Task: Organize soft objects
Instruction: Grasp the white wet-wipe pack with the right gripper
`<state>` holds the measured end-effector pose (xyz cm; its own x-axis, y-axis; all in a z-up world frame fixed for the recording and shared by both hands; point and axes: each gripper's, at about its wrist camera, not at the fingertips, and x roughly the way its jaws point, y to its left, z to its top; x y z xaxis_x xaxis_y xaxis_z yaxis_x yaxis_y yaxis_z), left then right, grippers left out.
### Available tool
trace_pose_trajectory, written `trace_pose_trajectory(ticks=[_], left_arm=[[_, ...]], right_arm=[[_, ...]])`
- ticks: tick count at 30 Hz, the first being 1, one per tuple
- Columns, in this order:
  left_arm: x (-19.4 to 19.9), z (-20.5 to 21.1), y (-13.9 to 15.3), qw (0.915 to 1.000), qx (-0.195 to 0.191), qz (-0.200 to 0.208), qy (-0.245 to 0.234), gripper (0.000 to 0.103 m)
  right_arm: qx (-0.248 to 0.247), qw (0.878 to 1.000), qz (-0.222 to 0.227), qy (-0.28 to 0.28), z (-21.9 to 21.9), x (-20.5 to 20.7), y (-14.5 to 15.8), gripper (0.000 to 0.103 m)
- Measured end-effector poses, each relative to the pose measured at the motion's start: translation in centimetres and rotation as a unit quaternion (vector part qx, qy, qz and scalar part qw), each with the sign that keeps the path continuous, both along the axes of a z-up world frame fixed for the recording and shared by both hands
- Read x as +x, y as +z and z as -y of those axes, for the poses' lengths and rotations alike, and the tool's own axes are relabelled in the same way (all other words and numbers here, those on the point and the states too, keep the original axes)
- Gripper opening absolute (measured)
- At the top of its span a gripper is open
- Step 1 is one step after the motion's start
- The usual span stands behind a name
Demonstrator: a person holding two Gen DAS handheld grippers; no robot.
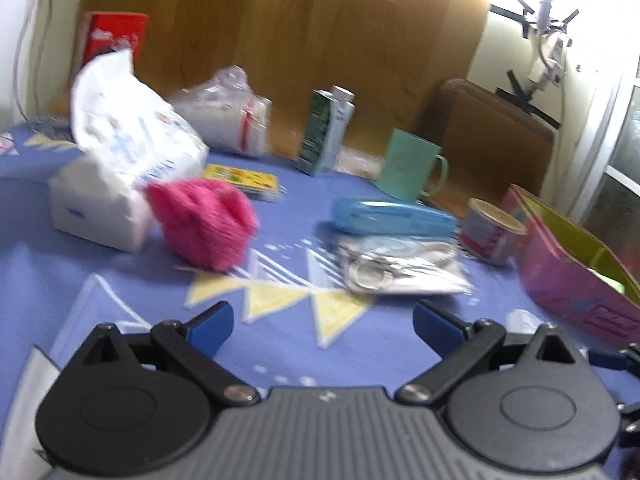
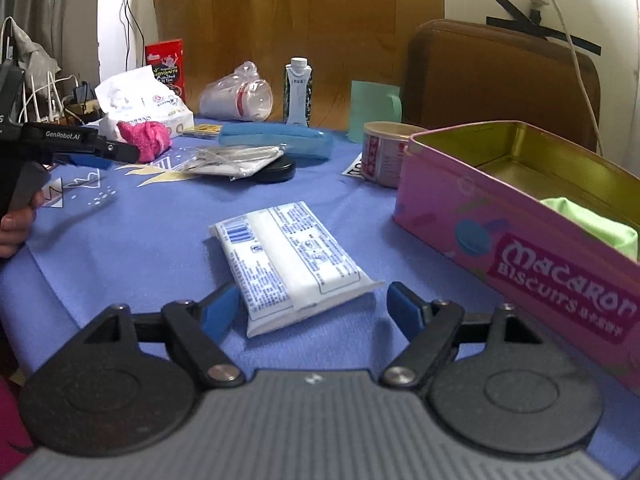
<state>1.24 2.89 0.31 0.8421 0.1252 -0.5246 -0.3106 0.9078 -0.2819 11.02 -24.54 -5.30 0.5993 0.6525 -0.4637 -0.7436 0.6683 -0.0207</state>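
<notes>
A flat white tissue pack (image 2: 288, 256) with blue print lies on the blue tablecloth (image 2: 140, 240). Its near end sits between the fingers of my right gripper (image 2: 312, 300), which is open; the left pad is right beside the pack and the right pad stands clear of it. To the right is an open pink biscuit tin (image 2: 500, 232) with a green cloth (image 2: 592, 228) inside. My left gripper (image 1: 322, 316) is open and holds nothing. A pink fluffy item (image 1: 204, 224) lies ahead of it to the left, against a white tissue packet (image 1: 100, 208).
A blue case (image 1: 392, 220), a clear packet of metal items (image 1: 400, 268), a small can (image 1: 492, 232), a teal mug (image 1: 408, 168) and a carton (image 1: 324, 132) crowd the far half. A brown chair (image 2: 500, 80) stands behind. A hand (image 2: 14, 224) holds the left gripper.
</notes>
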Motion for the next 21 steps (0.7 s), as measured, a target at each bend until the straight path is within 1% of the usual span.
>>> trace_pose_trajectory(ticks=[6,12,17,18,21], left_arm=[[1.4,2.8,0.4,0.9990,0.010,-0.001,-0.044,0.100],[3.9,6.0,1.1,0.9940,-0.002,-0.002,-0.109,0.100],[6.2,9.7,1.4,0.9835,0.011,-0.003,-0.181,0.099],[6.7,10.5,1.3,0.9806,0.015,-0.006,-0.196,0.098],[8.1,12.2,0.4,0.9754,0.023,-0.025,-0.218,0.094]], right_arm=[[0.002,1.000,-0.005,0.001,0.7,-0.5,-0.7,0.083],[0.010,1.000,-0.007,0.001,0.9,-0.6,-0.5,0.083],[0.014,1.000,-0.008,0.009,0.9,-0.7,-0.4,0.083],[0.014,1.000,-0.008,0.009,0.9,-0.7,-0.4,0.083],[0.017,1.000,-0.014,0.008,0.8,-0.3,-0.3,0.083]])
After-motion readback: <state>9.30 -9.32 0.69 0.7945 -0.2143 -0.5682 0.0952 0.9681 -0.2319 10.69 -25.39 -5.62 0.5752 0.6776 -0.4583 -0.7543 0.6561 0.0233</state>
